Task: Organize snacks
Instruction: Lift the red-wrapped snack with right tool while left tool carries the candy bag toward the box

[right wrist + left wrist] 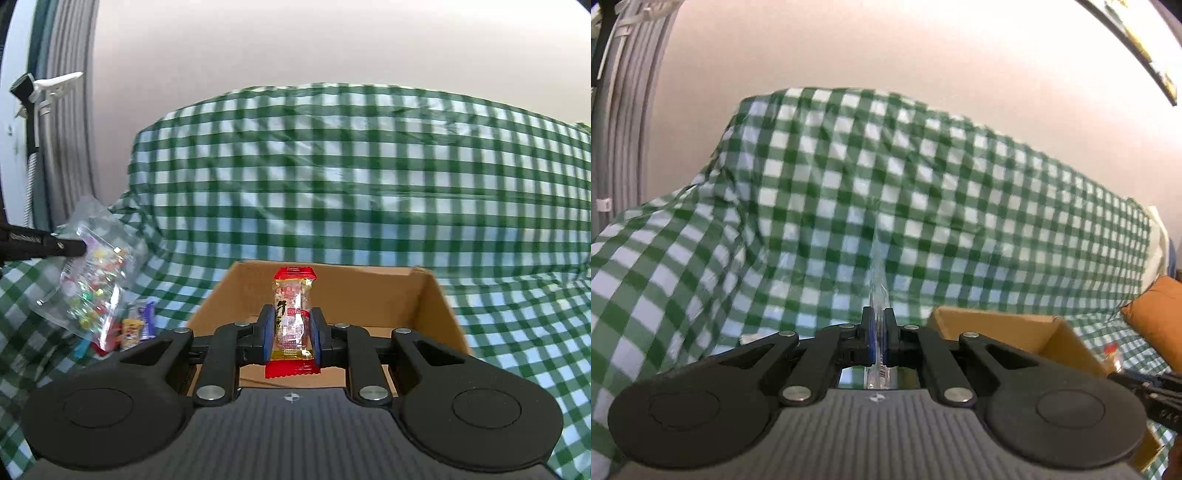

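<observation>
My left gripper (878,314) is shut on the thin edge of a clear plastic bag (878,284), seen edge-on between its pads. From the right wrist view that same clear bag (92,280) hangs at the left, full of small colourful candies, with the left gripper (79,248) pinching its side. My right gripper (291,314) is shut on a red and clear wrapped snack (293,317), held upright over the open cardboard box (439,306). The cardboard box (1027,332) also shows low at the right in the left wrist view.
A green and white checked cloth (351,177) covers the sofa-like mound behind and the surface all around. Several small snack packs (136,325) lie left of the box. An orange cushion (1160,310) sits at the far right. Curtains (624,110) hang at the left.
</observation>
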Tool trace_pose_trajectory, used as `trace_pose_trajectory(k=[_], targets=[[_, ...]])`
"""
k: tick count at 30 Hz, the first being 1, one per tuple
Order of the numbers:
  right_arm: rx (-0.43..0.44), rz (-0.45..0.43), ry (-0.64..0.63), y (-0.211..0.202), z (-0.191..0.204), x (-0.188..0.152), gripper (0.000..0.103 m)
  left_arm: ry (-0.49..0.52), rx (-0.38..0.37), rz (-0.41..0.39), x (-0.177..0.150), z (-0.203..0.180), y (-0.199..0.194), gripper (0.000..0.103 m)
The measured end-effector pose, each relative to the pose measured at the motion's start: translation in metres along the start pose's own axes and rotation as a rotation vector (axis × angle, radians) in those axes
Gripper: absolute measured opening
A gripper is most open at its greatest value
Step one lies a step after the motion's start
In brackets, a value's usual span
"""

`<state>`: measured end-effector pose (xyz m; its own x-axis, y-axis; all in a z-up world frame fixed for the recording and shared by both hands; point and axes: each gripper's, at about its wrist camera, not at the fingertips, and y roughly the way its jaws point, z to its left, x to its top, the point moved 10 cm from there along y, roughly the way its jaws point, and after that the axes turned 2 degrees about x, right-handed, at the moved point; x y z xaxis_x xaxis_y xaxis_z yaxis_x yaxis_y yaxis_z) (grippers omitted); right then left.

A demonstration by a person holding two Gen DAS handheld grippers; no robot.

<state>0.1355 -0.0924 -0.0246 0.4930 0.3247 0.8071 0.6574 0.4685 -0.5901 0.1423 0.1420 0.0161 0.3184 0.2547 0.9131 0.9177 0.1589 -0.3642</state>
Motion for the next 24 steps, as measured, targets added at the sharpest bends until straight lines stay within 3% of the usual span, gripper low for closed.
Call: trace_pose_trajectory(k=[24], targets=[[-0.060,0.005,0.019,0.013,-0.034,-0.001,0.021,0.136,-0.248,-0.180,0.000,-0.124,-0.018,0.001]])
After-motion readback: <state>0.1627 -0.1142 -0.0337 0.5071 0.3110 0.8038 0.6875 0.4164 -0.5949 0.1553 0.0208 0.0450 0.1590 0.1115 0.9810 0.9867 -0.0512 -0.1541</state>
